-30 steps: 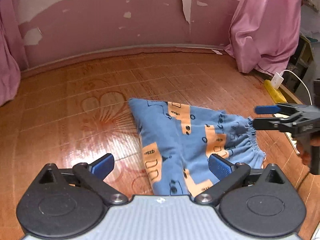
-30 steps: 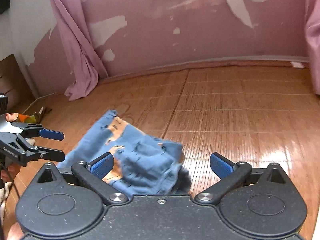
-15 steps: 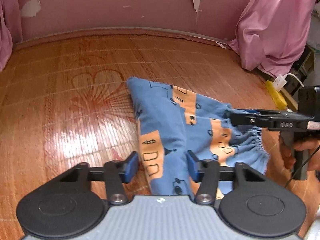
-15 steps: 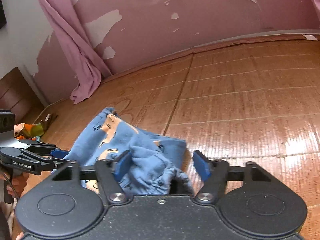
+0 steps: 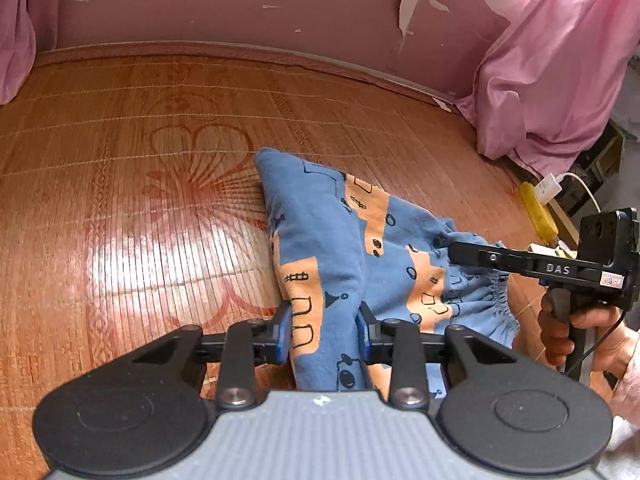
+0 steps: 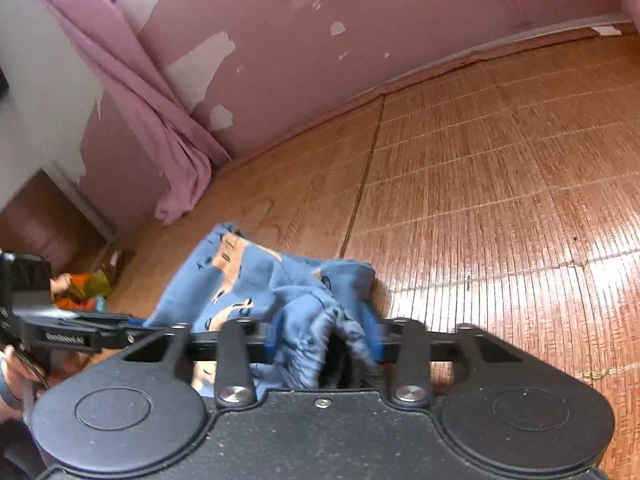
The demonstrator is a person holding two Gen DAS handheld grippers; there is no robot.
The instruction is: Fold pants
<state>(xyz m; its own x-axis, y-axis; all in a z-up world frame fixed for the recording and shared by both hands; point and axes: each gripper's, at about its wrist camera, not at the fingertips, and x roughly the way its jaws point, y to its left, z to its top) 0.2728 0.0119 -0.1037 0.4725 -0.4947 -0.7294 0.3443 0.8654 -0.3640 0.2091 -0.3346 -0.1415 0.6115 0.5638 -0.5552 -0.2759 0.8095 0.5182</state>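
The pants (image 5: pixel 340 248), blue with orange patches, lie bunched on a woven bamboo mat (image 5: pixel 140 208), their far end flat on the mat and their near end lifted.

On the left, the left claw (image 5: pixel 322 338) is closed on a gathered fold of the pants at the near edge, both blue pads pressed against the cloth from either side. To the right in the same view, the right claw (image 5: pixel 456 249) reaches in over the gathered waistband; its own camera shows the right claw (image 6: pixel 324 340) clamped on a crumpled wad of the waistband cloth, though motion blur hides the exact pinch.

The step in hand looks like the pick-up: both ends of the near edge are gripped, ready for a fold or a shake-out. The next move probably calls for raising both claws together, pulling them apart enough to draw the cloth taut, then carrying the held edge over the resting part and laying it down evenly.
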